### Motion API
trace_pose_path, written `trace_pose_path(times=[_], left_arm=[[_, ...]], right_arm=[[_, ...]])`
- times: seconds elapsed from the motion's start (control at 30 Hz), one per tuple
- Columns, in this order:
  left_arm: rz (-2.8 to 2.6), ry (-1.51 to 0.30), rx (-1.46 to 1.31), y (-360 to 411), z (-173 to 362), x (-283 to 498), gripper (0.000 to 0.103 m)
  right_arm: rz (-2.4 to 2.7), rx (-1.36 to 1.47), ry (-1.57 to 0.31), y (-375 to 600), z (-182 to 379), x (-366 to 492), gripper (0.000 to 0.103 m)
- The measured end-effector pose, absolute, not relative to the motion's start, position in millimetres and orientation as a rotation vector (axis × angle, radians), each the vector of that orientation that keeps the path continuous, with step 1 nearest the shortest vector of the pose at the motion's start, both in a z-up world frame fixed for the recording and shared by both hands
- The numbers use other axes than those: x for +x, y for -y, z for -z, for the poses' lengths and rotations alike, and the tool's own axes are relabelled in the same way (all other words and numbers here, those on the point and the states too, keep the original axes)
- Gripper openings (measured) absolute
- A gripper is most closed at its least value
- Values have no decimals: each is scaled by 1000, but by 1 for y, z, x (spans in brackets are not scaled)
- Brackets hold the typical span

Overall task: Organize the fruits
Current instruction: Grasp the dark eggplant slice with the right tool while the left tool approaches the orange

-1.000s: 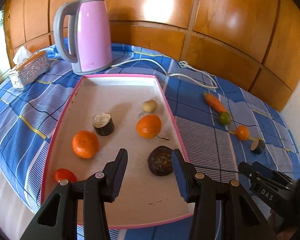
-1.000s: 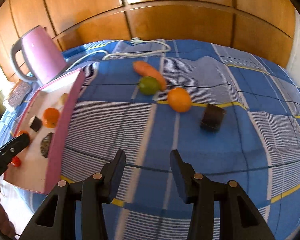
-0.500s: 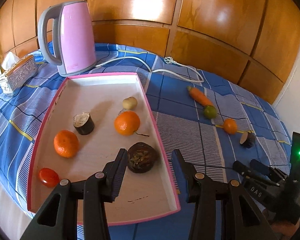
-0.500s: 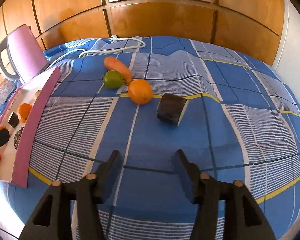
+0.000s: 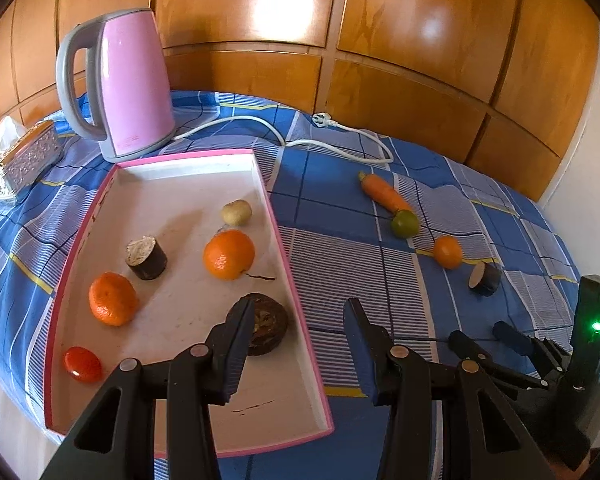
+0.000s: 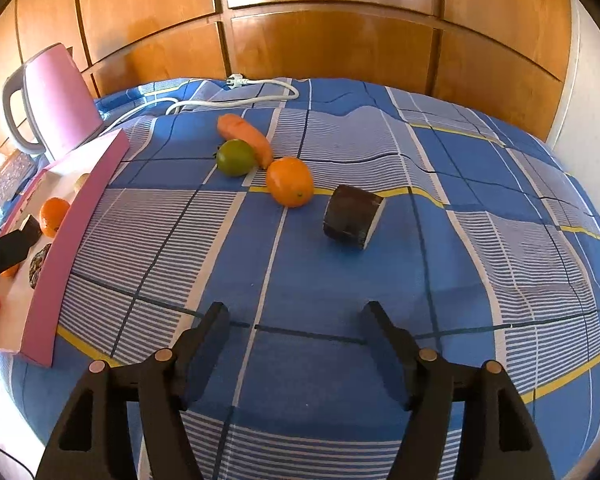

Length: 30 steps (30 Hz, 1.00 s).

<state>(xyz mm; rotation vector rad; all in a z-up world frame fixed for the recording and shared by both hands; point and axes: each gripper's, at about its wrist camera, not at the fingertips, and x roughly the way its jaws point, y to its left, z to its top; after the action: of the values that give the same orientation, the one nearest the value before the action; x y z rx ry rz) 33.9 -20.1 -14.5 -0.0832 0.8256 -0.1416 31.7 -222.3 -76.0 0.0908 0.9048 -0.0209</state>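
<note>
A pink-rimmed white tray (image 5: 188, 184) lies on the blue checked cloth and holds two oranges (image 5: 229, 254), a red tomato (image 5: 82, 364), a small potato (image 5: 236, 212), a dark cut piece (image 5: 146, 258) and a dark round fruit (image 5: 270, 328). My left gripper (image 5: 298, 344) is open and empty over the tray's right rim. On the cloth lie a carrot (image 6: 246, 138), a green lime (image 6: 235, 157), an orange (image 6: 290, 182) and a dark cut piece (image 6: 352, 216). My right gripper (image 6: 296, 340) is open and empty, short of these; it also shows in the left wrist view (image 5: 512, 340).
A pink kettle (image 5: 120, 80) stands behind the tray, its white cord (image 5: 300, 142) trailing across the cloth. A silver tissue box (image 5: 24, 160) sits at the far left. Wooden panels (image 6: 320, 32) back the surface. The tray's edge also shows in the right wrist view (image 6: 80, 216).
My left gripper has swung right, from over the tray's middle to its right rim. My right gripper has moved closer to the loose fruit and opened wider.
</note>
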Motion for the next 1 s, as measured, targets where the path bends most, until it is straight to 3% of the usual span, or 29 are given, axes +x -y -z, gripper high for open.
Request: trace_pose_path(times=[1.0], left_arm=[[248,-881,-23,67,31,39,47]], right_arm=[[112,198,-856,274,59,54,70]])
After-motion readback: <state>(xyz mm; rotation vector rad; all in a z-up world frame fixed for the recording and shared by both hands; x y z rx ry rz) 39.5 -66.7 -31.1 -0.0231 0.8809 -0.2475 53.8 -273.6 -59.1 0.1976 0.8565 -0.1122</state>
